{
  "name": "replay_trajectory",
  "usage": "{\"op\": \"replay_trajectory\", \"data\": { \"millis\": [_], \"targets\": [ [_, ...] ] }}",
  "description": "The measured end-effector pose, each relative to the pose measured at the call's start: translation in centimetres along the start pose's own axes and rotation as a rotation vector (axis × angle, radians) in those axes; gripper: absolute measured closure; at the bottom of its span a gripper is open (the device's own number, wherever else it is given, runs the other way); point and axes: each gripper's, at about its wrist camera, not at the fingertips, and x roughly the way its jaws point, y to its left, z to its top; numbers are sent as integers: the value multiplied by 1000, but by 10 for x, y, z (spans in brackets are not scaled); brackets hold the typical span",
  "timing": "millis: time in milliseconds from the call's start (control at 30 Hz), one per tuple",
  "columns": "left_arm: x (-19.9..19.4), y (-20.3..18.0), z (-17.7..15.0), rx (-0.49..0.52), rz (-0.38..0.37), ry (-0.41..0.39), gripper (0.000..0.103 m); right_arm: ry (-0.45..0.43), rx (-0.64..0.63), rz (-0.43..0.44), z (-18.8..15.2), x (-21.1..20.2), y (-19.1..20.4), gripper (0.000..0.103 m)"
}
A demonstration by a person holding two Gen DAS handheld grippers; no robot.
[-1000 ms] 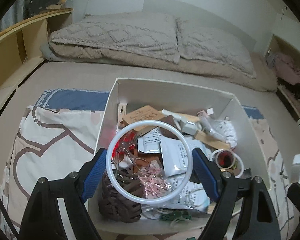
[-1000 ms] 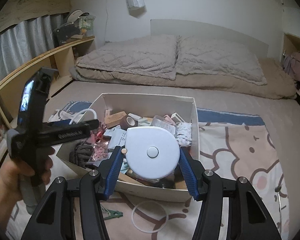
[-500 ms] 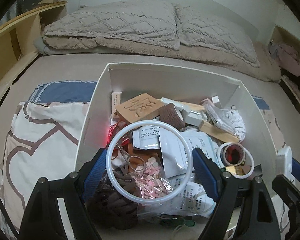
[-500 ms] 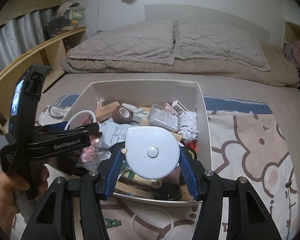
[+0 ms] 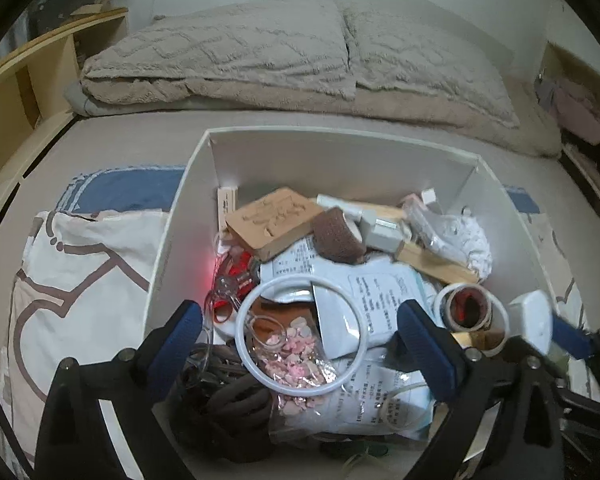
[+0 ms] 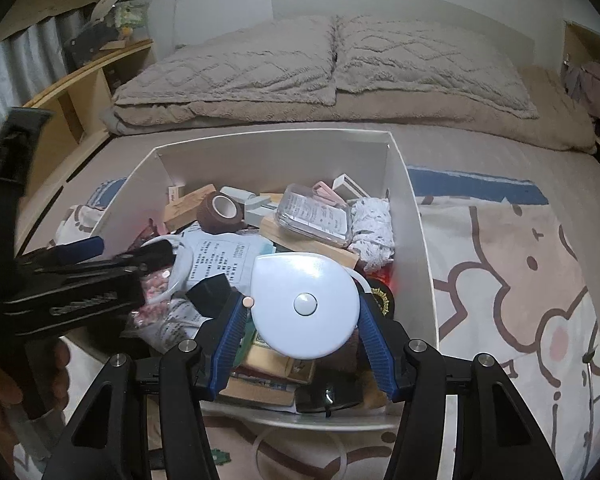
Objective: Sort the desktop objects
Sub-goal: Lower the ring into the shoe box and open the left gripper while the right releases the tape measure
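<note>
White plastic ring (image 5: 302, 334): seen lying loose between the spread blue pads of the left tongs (image 5: 300, 340), with clear gaps on both sides, over a bag of pink chips (image 5: 296, 360) inside the white box (image 5: 332, 152). The left tongs are thus shown wide open and holding nothing. White teardrop-shaped tape measure (image 6: 304, 304): shown clamped between the blue pads of the right tongs (image 6: 302, 318), held above the near right part of the same box. The box is shown resting on the bed (image 6: 480, 152), beside a cartoon-printed blanket (image 6: 512, 264). Within the box are seen a brown tape roll (image 6: 220, 212) and a carved wooden block (image 5: 274, 220) toward the far side, a clear plastic case (image 6: 314, 216) and white lace (image 6: 374, 232) at far right, and printed paper packets (image 5: 380, 300) at centre. A second white ring (image 6: 296, 452) is seen on the blanket, near the box's near wall.
</note>
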Motion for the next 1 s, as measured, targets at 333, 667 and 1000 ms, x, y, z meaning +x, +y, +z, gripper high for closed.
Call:
{"op": "replay_trajectory", "data": {
  "millis": [333, 667, 1000],
  "targets": [
    [-30, 11, 7, -49, -43, -118, 4, 42, 18, 17, 0, 23, 8, 45],
    [-37, 18, 7, -55, -52, -132, 4, 68, 26, -27, -3, 31, 9, 45],
    [-48, 19, 1, -29, -28, -138, 4, 7, 26, -22, -1, 14, 8, 32]
  ]
}}
